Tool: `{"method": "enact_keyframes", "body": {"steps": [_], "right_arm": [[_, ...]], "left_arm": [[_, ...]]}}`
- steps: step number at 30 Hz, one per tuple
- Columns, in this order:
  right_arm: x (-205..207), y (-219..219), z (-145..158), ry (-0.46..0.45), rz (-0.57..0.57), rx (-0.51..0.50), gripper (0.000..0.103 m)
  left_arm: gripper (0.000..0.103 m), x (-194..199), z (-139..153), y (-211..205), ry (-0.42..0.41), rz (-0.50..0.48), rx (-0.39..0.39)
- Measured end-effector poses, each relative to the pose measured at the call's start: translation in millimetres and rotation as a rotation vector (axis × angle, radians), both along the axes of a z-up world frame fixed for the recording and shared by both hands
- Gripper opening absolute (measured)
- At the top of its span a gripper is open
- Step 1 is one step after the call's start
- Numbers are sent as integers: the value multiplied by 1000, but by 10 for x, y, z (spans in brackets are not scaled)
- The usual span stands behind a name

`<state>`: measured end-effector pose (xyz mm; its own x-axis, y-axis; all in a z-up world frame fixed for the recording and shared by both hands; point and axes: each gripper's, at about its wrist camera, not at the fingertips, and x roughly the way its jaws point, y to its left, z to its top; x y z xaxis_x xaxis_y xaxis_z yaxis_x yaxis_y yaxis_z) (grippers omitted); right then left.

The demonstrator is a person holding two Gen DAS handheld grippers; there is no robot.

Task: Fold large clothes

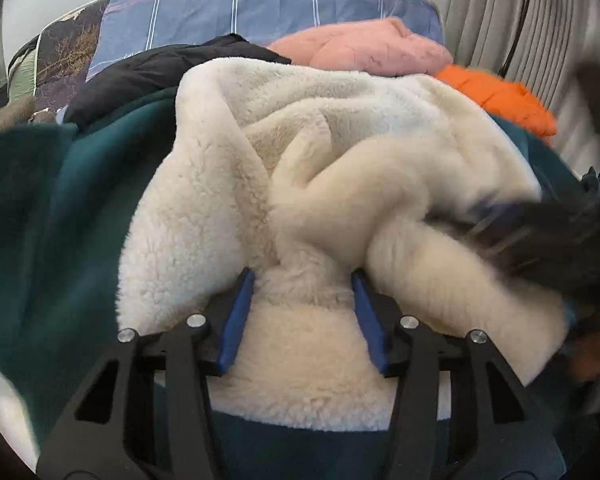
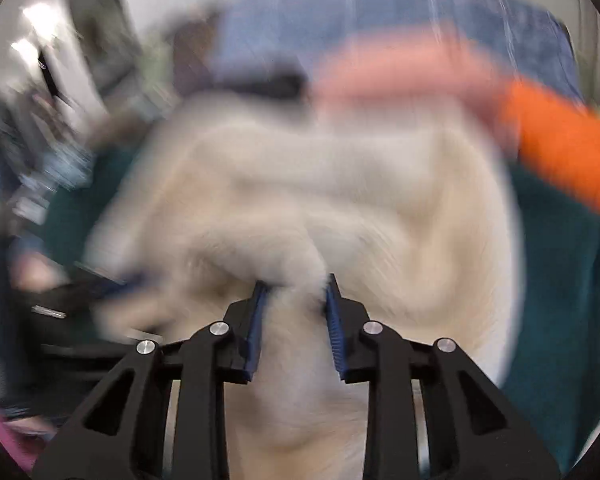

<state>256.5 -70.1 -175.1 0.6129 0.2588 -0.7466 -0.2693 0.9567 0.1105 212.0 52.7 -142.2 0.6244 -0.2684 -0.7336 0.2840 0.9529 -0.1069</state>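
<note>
Gripping a bunched ridge of the cream fleece garment (image 2: 340, 200), the right gripper (image 2: 294, 284) is seen with its blue pads pressed against the pile on both sides; that view is heavily blurred, so how deep the bite goes cannot be told. The left gripper (image 1: 302, 280) is set half-wide around a thick fold of the same fleece, which fills the gap and touches both pads, so a hold on a bulky fold is judged likely.

The garment lies crumpled on a dark teal cover (image 1: 60, 220), with its sleeves and body twisted together just ahead of the fingers. For a clean fold, both holds should be settled on one edge or seam, not on loose bunches, and the fleece should be drawn taut and spread flat before it is folded over.

Farther back, a black garment (image 1: 160, 68), a pink jacket (image 1: 364, 46) and an orange jacket (image 1: 504, 100) are piled near a blue striped sheet (image 1: 260, 4); these are best left undisturbed.
</note>
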Motion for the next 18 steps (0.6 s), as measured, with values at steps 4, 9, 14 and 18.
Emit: {"method": "enact_keyframes", "body": {"steps": [4, 9, 14, 18], "right_arm": [[-52, -33, 74, -1, -1, 29, 29], [-49, -19, 54, -22, 1, 18, 31], [-37, -12, 10, -27, 0, 16, 31], [-77, -31, 2, -33, -3, 10, 31]], "left_arm": [[52, -24, 72, 46, 0, -1, -34], [53, -201, 328, 416, -16, 58, -172], [65, -465, 561, 1379, -131, 336, -209], [67, -635, 315, 2439, -77, 653, -237]]}}
